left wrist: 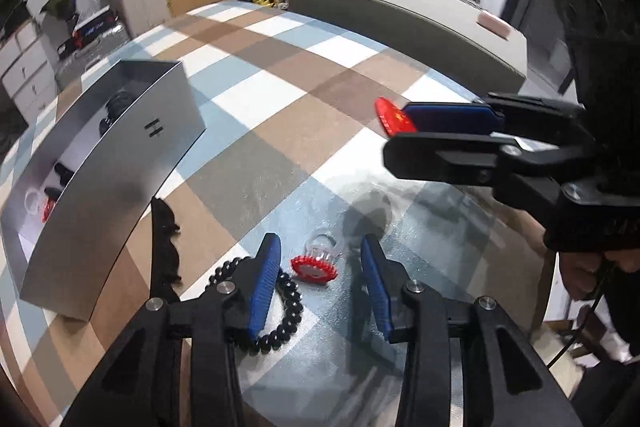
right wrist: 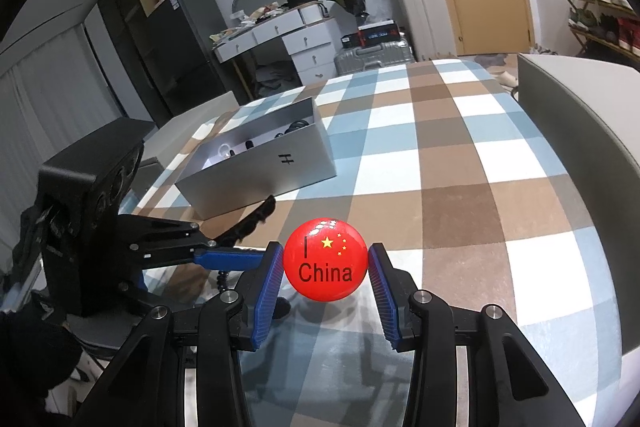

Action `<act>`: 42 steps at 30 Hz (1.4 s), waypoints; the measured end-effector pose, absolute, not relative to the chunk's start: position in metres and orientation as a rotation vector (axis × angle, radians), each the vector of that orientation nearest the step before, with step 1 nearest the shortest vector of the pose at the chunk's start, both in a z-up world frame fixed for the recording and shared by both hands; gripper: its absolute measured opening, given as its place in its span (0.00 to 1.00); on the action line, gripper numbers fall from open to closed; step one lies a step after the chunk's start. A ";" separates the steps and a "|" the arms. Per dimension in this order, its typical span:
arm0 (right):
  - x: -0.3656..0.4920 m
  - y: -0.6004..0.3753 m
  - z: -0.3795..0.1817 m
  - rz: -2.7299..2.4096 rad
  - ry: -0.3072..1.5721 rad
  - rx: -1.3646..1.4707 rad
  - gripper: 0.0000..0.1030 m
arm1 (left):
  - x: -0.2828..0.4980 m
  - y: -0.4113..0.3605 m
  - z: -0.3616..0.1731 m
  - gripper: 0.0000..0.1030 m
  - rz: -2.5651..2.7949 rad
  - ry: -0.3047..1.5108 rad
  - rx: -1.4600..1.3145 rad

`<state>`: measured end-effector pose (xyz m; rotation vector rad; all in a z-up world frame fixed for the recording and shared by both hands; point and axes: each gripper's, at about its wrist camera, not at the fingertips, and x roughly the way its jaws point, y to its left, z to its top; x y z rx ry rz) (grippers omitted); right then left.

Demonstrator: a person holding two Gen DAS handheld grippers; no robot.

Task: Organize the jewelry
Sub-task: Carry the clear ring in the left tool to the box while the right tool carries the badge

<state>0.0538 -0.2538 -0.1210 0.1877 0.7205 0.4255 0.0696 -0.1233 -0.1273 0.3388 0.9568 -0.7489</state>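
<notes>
- Grippers first: the right gripper (right wrist: 326, 261) is clamped on a round red badge (right wrist: 325, 259) printed with stars and the word "China", both blue pads pressed to its edges, held up off the table.
- Left gripper (left wrist: 320, 259) points down at the tabletop with its jaws parted; nothing is pinched between them.
- Between those parted fingers, lying on the checked tablecloth (left wrist: 280, 75), is a clear ring with a red scalloped top (left wrist: 316, 261).
- Black bead bracelet (left wrist: 276, 311) lies on the cloth, passing under the left finger; contact cannot be told.
- Black lacy strip (left wrist: 164, 247) lies beside the bracelet, close against the box.
- Silver box (left wrist: 116, 171) stands open at the left side of the table, with dark pieces and another red-and-clear item inside.
- From the left camera, the badge shows edge-on in the right gripper (left wrist: 394, 131), well above the ring.
</notes>
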 end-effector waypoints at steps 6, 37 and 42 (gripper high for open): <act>0.057 -0.254 -0.122 0.426 0.725 0.192 0.41 | 0.069 -0.122 -0.129 0.14 -0.778 0.974 0.322; 0.186 -0.134 -0.072 0.658 0.767 0.020 0.41 | 0.137 0.013 -0.056 0.14 -0.468 0.764 -0.023; 0.199 -0.124 -0.081 0.639 0.832 0.010 0.41 | 0.143 0.017 -0.062 0.14 -0.446 0.788 -0.033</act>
